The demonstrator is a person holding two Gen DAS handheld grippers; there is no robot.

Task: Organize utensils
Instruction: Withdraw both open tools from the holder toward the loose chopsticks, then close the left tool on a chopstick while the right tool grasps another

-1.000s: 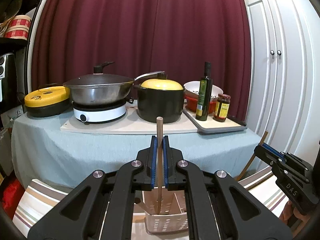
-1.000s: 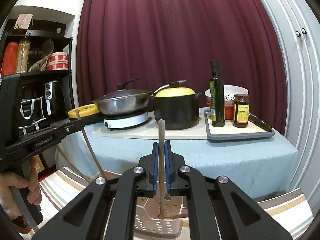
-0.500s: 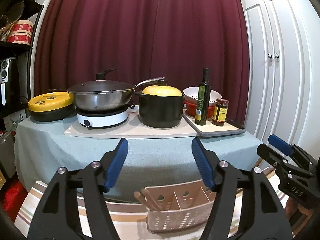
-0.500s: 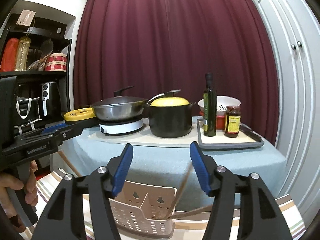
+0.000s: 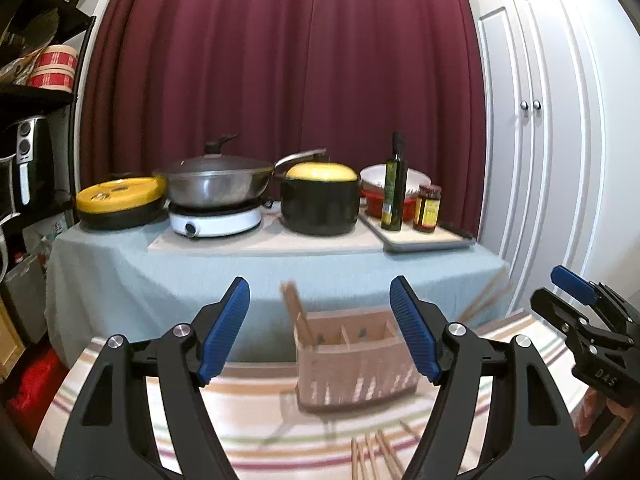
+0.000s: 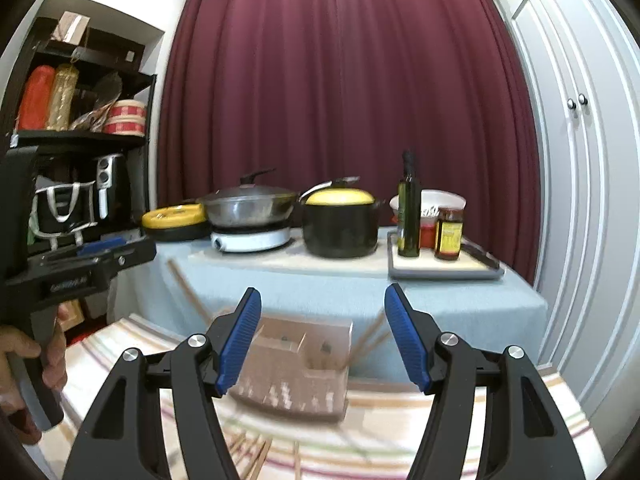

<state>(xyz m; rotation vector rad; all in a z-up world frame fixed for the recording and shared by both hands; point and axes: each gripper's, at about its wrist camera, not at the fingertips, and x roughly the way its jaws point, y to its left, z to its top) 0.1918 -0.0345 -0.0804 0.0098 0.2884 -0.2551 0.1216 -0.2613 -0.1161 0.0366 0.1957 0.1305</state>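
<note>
the utensil holder (image 5: pixel 354 360) stood on the striped cloth (image 5: pixel 248 420) at about 12 o'clock from my left gripper (image 5: pixel 320 330), a few chopsticks (image 5: pixel 294 312) leaning out of its leftmost compartment and more poking from the far end in the right view (image 6: pixel 370 338). loose chopsticks (image 5: pixel 376 458) lay on the cloth at 6 o'clock of the holder, just in front of it; motion blur kept me from counting them. my left gripper hung with its jaws spread wide and nothing between them, and my right gripper (image 6: pixel 322 340) was likewise splayed and empty, with a hand (image 6: pixel 24 364) on the other tool at its 9 o'clock. i judged the step to be between drops, with both claws freed for another pickup. the next move called for dipping toward the loose sticks, pinching one near its middle, then lifting it upright over a compartment. beyond, at 12 o'clock, a draped table (image 5: pixel 160 280) carried the pots.
</note>
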